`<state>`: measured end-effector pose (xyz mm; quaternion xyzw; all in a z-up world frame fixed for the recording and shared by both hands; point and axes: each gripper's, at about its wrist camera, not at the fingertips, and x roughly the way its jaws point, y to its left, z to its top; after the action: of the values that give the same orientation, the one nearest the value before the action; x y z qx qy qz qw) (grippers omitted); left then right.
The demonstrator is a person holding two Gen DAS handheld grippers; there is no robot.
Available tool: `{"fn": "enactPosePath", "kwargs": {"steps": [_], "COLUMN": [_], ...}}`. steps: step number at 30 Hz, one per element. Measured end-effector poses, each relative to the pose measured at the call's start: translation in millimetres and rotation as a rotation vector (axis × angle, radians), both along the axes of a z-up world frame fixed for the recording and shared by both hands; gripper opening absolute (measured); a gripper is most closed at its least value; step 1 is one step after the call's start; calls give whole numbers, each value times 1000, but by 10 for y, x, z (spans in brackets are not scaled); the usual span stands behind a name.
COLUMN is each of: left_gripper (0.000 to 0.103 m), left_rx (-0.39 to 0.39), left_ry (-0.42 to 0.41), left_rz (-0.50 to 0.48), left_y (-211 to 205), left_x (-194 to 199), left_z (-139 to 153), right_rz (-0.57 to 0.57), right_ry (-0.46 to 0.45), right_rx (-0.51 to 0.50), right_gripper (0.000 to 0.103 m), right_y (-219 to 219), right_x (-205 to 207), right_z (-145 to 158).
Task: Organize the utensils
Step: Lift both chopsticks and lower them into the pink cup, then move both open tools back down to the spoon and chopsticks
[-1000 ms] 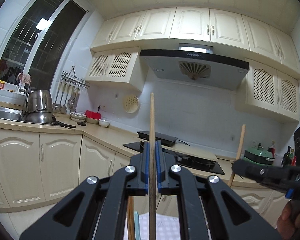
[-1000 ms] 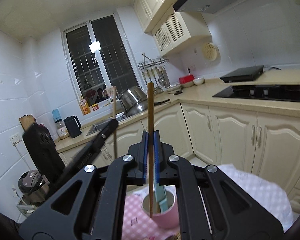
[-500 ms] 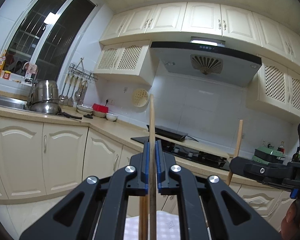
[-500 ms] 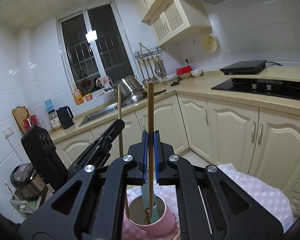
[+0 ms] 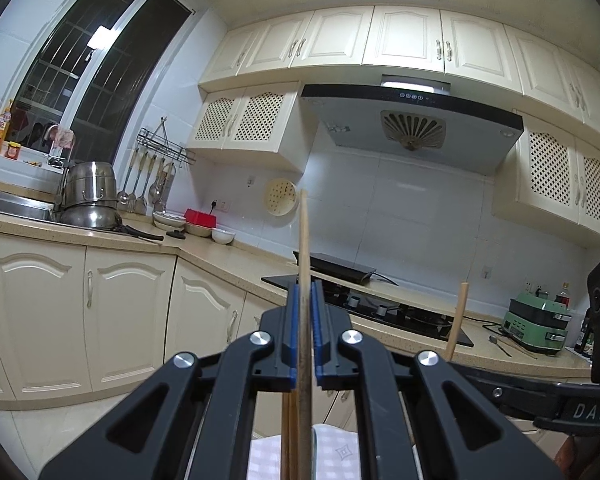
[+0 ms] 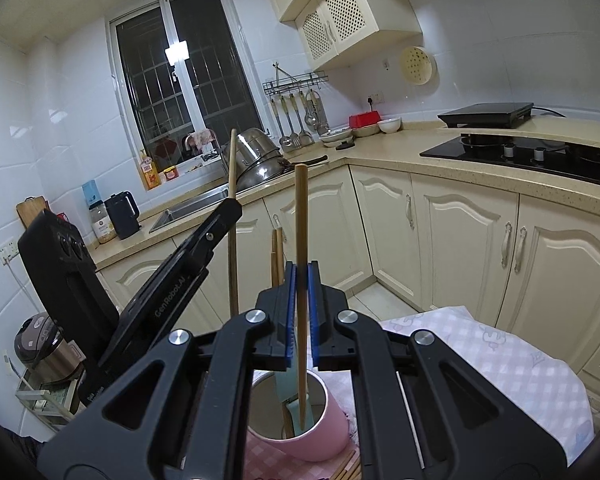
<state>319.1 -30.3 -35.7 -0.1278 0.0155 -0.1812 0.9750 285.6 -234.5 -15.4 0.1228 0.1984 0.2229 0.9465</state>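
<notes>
In the right wrist view my right gripper [image 6: 300, 300] is shut on a wooden chopstick [image 6: 301, 216]. It stands upright, its lower tip inside the pink cup [image 6: 320, 444] just below. A teal utensil [image 6: 290, 392] and two more chopsticks [image 6: 276, 254] stand in that cup. My left gripper [image 6: 233, 205] comes in from the left, shut on another upright chopstick [image 6: 232, 168] close beside the cup. In the left wrist view the left gripper [image 5: 305, 320] clamps its chopstick [image 5: 303, 232], and the right gripper's chopstick [image 5: 458, 320] stands to the right.
The cup sits on a table with a pink checked cloth [image 6: 500, 364]; loose chopsticks [image 6: 346, 468] lie at its front edge. Cream cabinets and a counter run behind, with a black hob [image 6: 540, 156], steel pots [image 6: 260, 160] by the sink and a rice cooker [image 6: 36, 344] low on the left.
Both grippers have come down and closer to the cup. The right chopstick's tip has sunk from above the rim into the cup. The left chopstick now stands nearer the right one.
</notes>
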Motion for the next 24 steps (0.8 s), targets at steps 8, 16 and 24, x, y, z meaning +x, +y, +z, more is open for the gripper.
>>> {"fn": "enactPosePath", "kwargs": {"steps": [8,16,24], "left_gripper": [5,66,93], "left_rx": [35,124,186], "left_ry": [20,102,123], "left_rz": [-13,-8,7], "left_y": [-18,59,150], "left_x": [-31,-252,-631], "left_z": [-74,-261,-164], "right_rz": [2,-37,-140], "right_ry": [7,119,144], "right_rx": [-19,-39,62], "right_gripper": [6,89,96], "right_y": [18,-48,-437], "right_x": [-2,54,-203], "right_z": [-21,-263,-343]}}
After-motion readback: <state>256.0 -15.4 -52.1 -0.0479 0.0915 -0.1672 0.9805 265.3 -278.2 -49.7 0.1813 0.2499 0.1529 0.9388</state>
